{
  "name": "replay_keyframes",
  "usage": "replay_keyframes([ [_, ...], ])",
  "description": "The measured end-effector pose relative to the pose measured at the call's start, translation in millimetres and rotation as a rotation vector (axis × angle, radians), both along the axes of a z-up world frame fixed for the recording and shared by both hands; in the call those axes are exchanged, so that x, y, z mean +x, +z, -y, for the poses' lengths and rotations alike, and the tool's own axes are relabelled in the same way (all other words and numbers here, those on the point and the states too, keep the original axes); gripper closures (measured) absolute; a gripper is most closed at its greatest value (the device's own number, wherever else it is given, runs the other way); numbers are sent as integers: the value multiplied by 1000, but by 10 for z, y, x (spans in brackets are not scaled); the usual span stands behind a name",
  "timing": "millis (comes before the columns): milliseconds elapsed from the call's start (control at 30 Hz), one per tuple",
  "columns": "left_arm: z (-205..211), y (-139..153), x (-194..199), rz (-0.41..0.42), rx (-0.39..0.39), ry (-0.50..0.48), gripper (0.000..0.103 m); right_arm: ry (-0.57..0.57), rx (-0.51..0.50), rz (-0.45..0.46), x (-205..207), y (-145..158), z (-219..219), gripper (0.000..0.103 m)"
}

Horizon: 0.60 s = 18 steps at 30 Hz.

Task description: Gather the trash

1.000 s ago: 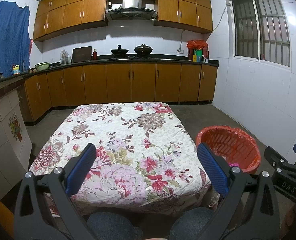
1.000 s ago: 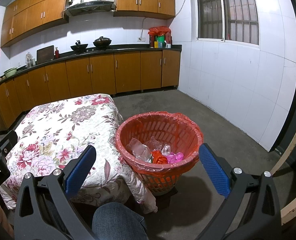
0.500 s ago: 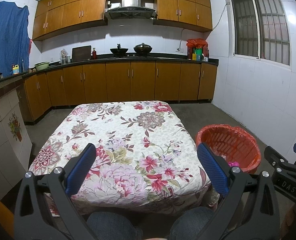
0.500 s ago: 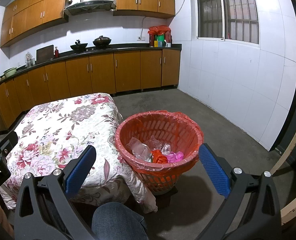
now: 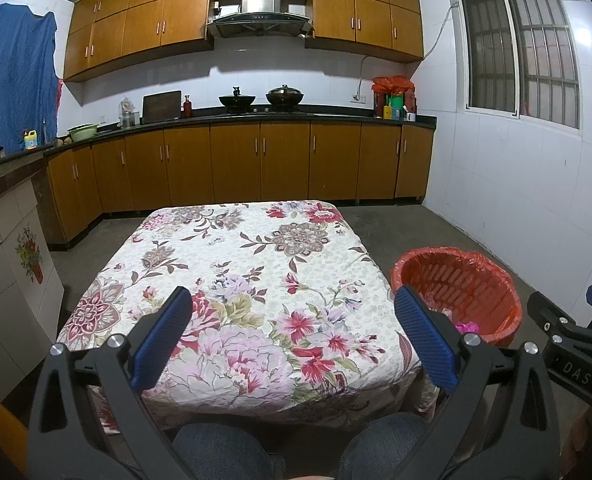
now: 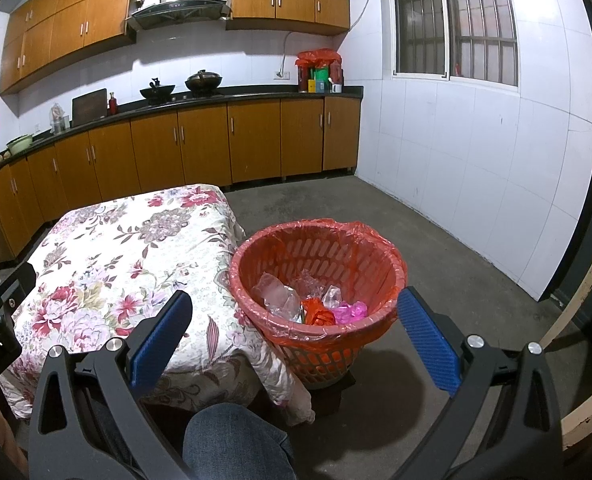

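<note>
Crumpled clear, red and pink plastic trash (image 6: 308,304), light and soft, in red bag-lined basket (image 6: 380,248), centre frame; pinch any fold; both grippers (image 5: 291,340) (image 6: 293,340) spread, empty.

The left wrist view looks level from behind the left claw (image 5: 291,336), low at the near edge of the desk (image 5: 255,264), straight toward the far cabinets (image 5: 283,160). The right wrist view sits further right behind the right claw (image 6: 293,336), angled down onto the trash basket (image 6: 392,264) close by. Both share the desk, the basket, the far cabinets and the right-hand window (image 6: 456,20).
</note>
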<state>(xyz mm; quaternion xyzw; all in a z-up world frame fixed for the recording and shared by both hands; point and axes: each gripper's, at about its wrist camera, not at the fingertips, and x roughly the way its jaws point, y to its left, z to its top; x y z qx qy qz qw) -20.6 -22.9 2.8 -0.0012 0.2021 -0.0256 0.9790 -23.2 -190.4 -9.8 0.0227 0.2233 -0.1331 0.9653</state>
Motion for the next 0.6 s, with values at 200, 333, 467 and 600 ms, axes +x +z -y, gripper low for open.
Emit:
replay_keyframes([
  [200,1,3,-1,0,1,0,4,0,1,-1,1,4,4,2],
  [333,0,8,3,-1,1,0,4,0,1,-1,3,7,9,2],
  [467,13,-28,-22,-4,2,5,4,1,1,-2,-2,5,4,2],
  [600,19,-69,-19,-10,3,7,4,1,2,-3,-1,4,8,2],
])
